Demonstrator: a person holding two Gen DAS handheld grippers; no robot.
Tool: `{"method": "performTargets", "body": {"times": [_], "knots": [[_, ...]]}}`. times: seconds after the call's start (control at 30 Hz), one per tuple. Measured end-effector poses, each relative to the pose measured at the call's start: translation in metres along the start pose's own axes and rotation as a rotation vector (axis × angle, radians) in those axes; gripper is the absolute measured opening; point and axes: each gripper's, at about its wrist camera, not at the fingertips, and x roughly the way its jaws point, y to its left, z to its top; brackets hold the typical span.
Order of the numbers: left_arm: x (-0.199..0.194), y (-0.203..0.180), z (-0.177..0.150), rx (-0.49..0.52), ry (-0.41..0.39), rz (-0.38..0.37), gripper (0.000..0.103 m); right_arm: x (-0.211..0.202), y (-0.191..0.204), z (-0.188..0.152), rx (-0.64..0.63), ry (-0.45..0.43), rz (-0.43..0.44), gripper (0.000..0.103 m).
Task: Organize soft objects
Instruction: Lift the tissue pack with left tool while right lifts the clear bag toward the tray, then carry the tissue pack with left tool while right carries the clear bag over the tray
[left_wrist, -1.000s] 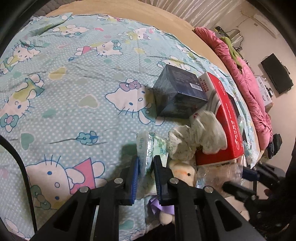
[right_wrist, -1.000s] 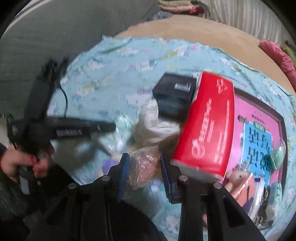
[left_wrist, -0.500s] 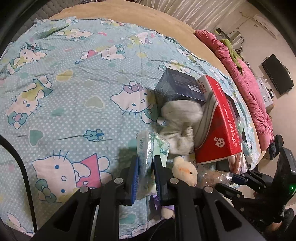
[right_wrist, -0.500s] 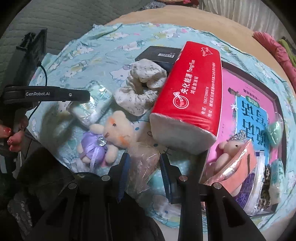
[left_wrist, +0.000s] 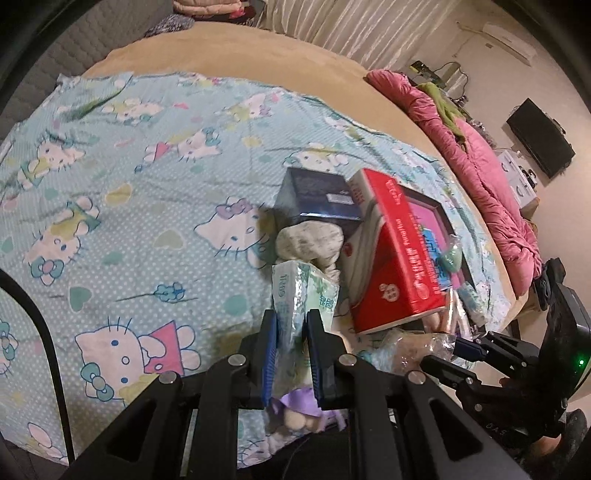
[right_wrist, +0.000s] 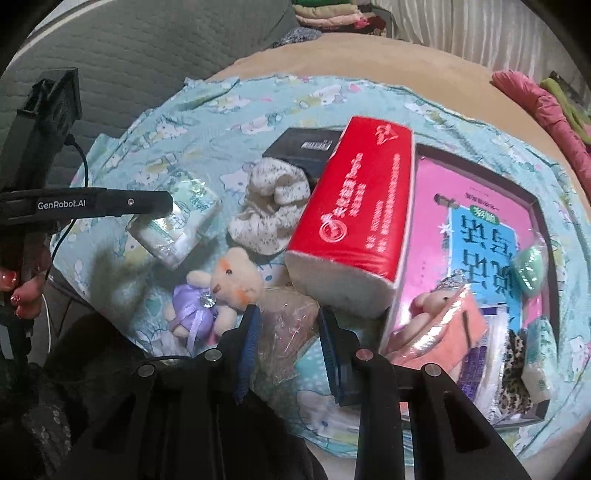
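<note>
**Two soft things in hand, the pile only half sorted**

The bed (left_wrist: 229, 48) carries a blue cartoon-print sheet (left_wrist: 129, 206), and on the sheet lies a shallow dark tray (right_wrist: 535, 206) with a pink and blue picture base. Inside it sit several soft packets already – a pink wrapped one, a green one, a leopard-print one. A red tissue pack (right_wrist: 354, 206) lies tilted with one end over the tray's near rim, and a dark box (right_wrist: 299, 146) stands behind it.

Outside the tray, on the sheet, lie a white speckled cloth bundle (right_wrist: 271, 212) and a small teddy bear (right_wrist: 218, 291) in a purple dress – both untouched.

The left claw (left_wrist: 290, 343) is clenched on a small green-and-white tissue packet (left_wrist: 301, 291), held clear above the sheet. The right claw (right_wrist: 288, 332) grips a crinkly clear bag (right_wrist: 288, 325) low beside the red pack's end.

By my reading the sorting is about midway: the two held things, the bundle and the bear have yet to go in.
</note>
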Motion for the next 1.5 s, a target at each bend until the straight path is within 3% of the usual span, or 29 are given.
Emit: {"method": "performTargets", "body": {"times": [0.83,1.5], "knots": [[-0.039,-0.085,0.004,0.125,-0.077,-0.016,0.017,-0.089,-0.040,0.008,0.115,-0.222,-0.060,0.033],[-0.033,-0.166,-0.004,0.265,-0.055,-0.041,0.016,-0.134,-0.092,-0.013,0.232,-0.330,-0.118,0.033]]}}
